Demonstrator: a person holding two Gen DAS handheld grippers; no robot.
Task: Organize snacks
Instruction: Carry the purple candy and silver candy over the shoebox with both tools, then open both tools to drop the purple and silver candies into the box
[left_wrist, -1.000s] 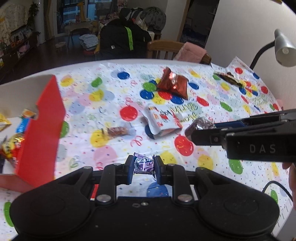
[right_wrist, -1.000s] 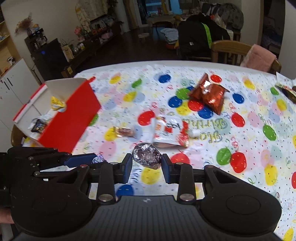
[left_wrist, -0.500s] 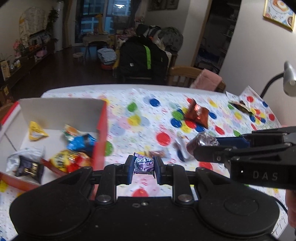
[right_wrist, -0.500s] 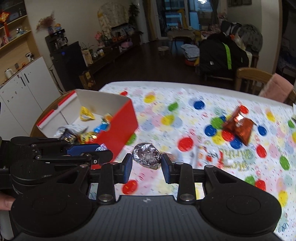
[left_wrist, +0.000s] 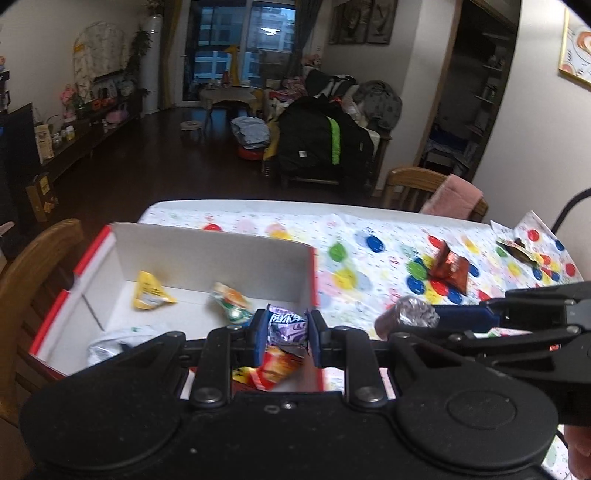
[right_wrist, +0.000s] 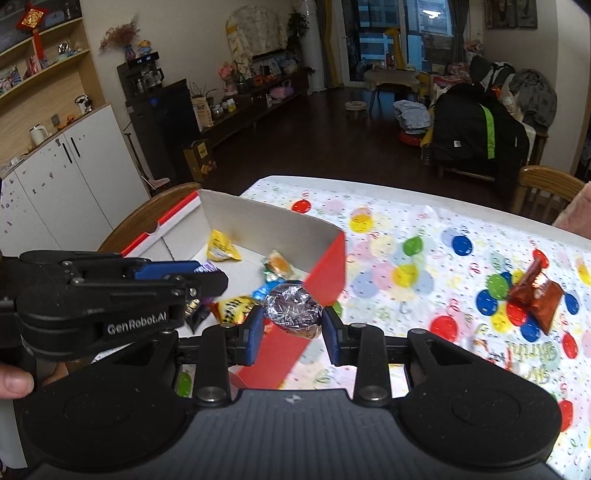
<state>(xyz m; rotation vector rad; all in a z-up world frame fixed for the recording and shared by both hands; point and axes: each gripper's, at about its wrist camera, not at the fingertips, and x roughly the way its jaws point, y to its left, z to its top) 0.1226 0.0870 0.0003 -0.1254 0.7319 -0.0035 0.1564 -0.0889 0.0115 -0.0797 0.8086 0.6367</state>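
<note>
Since a second ago both tongs have swung off the spotted desk (left_wrist: 388, 236) toward the red box (left_wrist: 207, 254): left tongs (left_wrist: 287, 328) clamp a purple candy (left_wrist: 287, 322) over it, right tongs (right_wrist: 293, 325) pinch a foil ball (right_wrist: 293, 308) near its corner. Drops look next.

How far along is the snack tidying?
Partway. Several packets already lie in the red box. The left gripper holds a purple candy over the box, and the right gripper holds a foil-wrapped snack near its edge. A red-brown packet remains on the tablecloth.
</note>
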